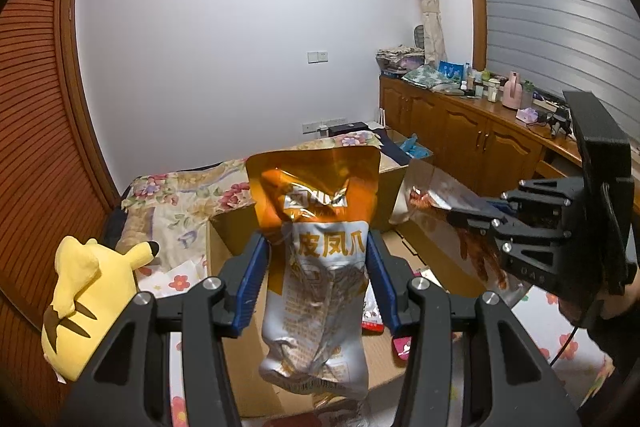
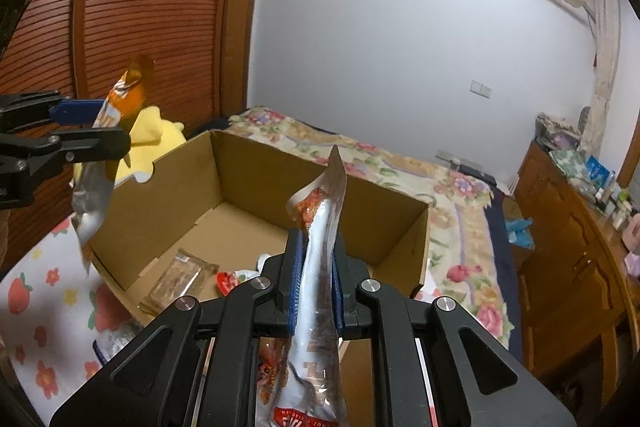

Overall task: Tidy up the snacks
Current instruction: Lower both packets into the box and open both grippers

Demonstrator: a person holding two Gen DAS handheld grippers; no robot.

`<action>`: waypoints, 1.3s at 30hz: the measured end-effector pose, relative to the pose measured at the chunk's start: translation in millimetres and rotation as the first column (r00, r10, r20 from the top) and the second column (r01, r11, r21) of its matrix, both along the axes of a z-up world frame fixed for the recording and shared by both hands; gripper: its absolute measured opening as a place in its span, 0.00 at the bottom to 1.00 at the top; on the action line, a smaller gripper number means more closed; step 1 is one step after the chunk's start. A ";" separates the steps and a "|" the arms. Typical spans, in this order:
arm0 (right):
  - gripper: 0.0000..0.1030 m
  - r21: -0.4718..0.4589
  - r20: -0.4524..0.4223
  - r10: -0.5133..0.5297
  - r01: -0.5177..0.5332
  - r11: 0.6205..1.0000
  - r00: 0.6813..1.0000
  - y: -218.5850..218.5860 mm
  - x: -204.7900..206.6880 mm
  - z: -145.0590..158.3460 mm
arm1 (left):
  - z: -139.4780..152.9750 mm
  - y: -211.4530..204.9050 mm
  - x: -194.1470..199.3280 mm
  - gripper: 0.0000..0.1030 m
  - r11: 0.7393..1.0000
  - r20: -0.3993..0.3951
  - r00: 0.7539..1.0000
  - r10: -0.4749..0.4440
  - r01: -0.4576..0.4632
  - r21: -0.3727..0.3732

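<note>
My left gripper is shut on an orange and silver snack pouch and holds it upright in the air above the open cardboard box. It also shows in the right wrist view, with the pouch over the box's left wall. My right gripper is shut on a silver and red snack pouch, edge-on, above the near side of the box. In the left wrist view the right gripper holds that pouch at the right.
The box holds a brown packet and a red packet. A yellow Pikachu plush lies left of the box on the floral bed. Wooden cabinets run along the right; a slatted wardrobe stands at left.
</note>
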State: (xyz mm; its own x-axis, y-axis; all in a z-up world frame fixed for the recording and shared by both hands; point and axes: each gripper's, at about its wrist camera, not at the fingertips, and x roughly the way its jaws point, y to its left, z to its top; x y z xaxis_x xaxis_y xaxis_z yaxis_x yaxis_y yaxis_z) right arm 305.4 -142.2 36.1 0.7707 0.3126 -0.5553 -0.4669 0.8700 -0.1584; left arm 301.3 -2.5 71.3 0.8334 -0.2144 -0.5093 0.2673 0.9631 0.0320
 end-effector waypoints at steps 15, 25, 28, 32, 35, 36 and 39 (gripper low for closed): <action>0.10 0.043 0.042 -0.038 0.036 0.998 0.998 -2.2 5.8 4.6 | -20.2 -5.0 23.8 0.47 0.999 -0.027 0.999 0.038 -0.038 -0.003; 0.06 -0.014 0.041 -0.042 0.042 0.999 0.998 11.6 15.5 -4.9 | -36.9 -3.1 30.5 0.48 0.998 -0.073 0.996 0.061 -0.060 0.017; 0.04 -0.027 -0.006 -0.029 0.029 0.999 1.000 13.1 17.4 -14.1 | -41.3 -5.0 29.8 0.49 0.998 -0.084 0.995 0.055 -0.053 0.021; 0.03 -0.020 -0.037 -0.026 0.026 0.999 0.999 9.0 16.0 -22.3 | -44.9 -7.0 28.5 0.50 0.998 -0.094 0.994 0.051 -0.049 0.025; 0.03 0.000 -0.056 -0.025 0.025 1.000 0.998 3.8 12.0 -23.6 | -45.7 -8.9 26.8 0.51 0.998 -0.098 0.994 0.050 -0.047 0.028; 0.04 0.005 -0.060 -0.025 0.025 1.000 0.998 1.9 10.1 -23.7 | -45.6 -9.8 26.5 0.52 0.998 -0.100 0.994 0.050 -0.047 0.030; 0.05 0.023 -0.067 -0.023 0.025 0.999 0.997 -3.6 2.8 -23.8 | -43.8 -12.9 24.3 0.52 0.998 -0.097 0.994 0.053 -0.051 0.028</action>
State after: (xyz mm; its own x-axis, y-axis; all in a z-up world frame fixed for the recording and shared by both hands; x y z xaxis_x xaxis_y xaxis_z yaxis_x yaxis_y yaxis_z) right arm 308.2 -145.7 12.3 0.7397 0.3083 -0.5982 -0.4549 0.8841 -0.1068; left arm 325.6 -15.4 27.4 0.7893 -0.1579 -0.5934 0.2201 0.9749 0.0333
